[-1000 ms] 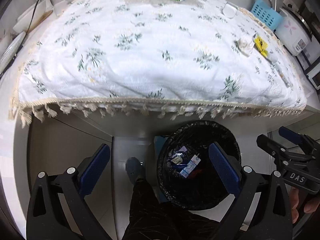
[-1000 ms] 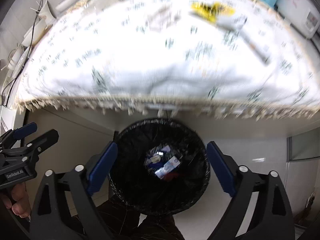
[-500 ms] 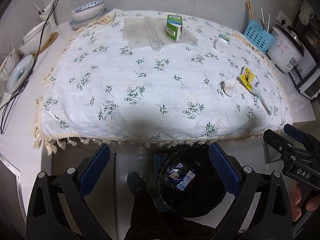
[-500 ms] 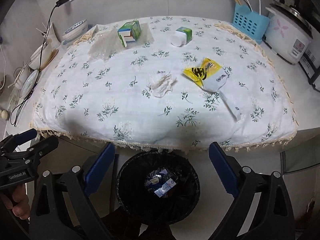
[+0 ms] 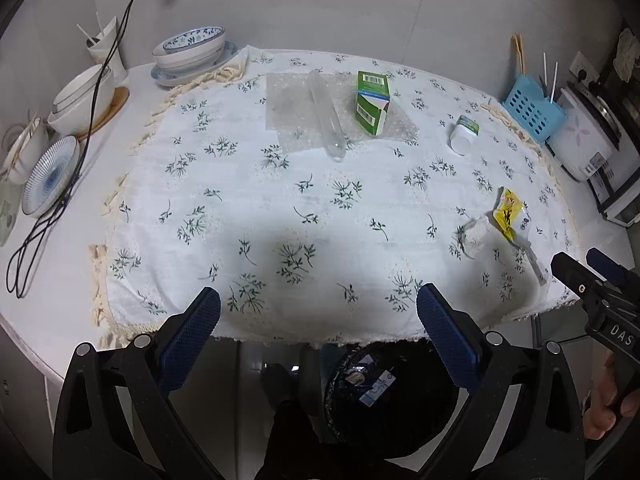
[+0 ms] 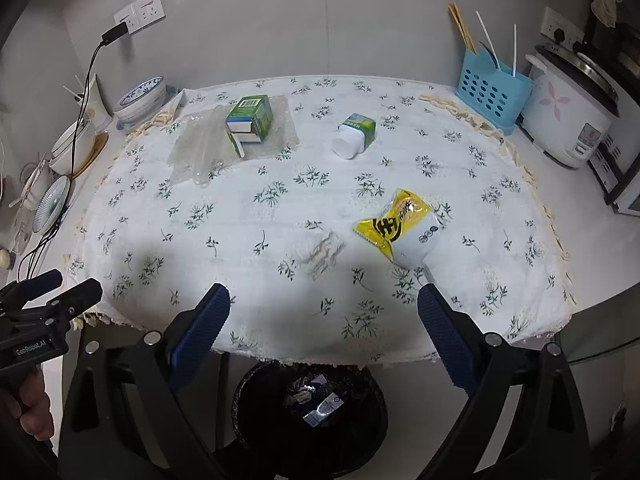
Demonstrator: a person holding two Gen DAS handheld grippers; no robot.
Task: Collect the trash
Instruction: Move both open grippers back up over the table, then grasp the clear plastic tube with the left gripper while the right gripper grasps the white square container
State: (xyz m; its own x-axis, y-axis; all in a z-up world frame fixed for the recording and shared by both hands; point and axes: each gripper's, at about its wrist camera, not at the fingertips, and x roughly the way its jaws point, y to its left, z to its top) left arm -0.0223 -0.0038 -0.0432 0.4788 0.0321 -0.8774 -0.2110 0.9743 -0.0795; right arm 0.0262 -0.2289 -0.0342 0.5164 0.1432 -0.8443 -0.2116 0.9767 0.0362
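Note:
Trash lies on a table under a floral white cloth point(image 5: 280, 200): a green carton point(image 5: 372, 102) point(image 6: 250, 122) on clear plastic wrap point(image 5: 304, 116) point(image 6: 200, 148), a small white-and-green cup on its side point(image 5: 464, 134) point(image 6: 354, 136), a crumpled tissue point(image 5: 476, 236) point(image 6: 322, 256) and a yellow-and-white wrapper point(image 5: 510, 216) point(image 6: 404, 232). A black bin point(image 5: 384, 396) point(image 6: 312, 408) with trash in it stands below the front edge. My left gripper point(image 5: 318, 344) is open and empty above the front edge. My right gripper point(image 6: 324, 336) is open and empty, with the tissue and wrapper just beyond it.
Bowls and plates point(image 5: 188, 48) and a black cable point(image 5: 60, 208) are at the left. A blue utensil basket point(image 6: 492, 88) and a rice cooker point(image 6: 572, 108) stand at the back right. The other gripper shows in each view point(image 5: 600, 300) point(image 6: 36, 320).
Both grippers have risen from over the bin up to above the table's front edge; the tabletop and its trash have come into full view. Both stay open.

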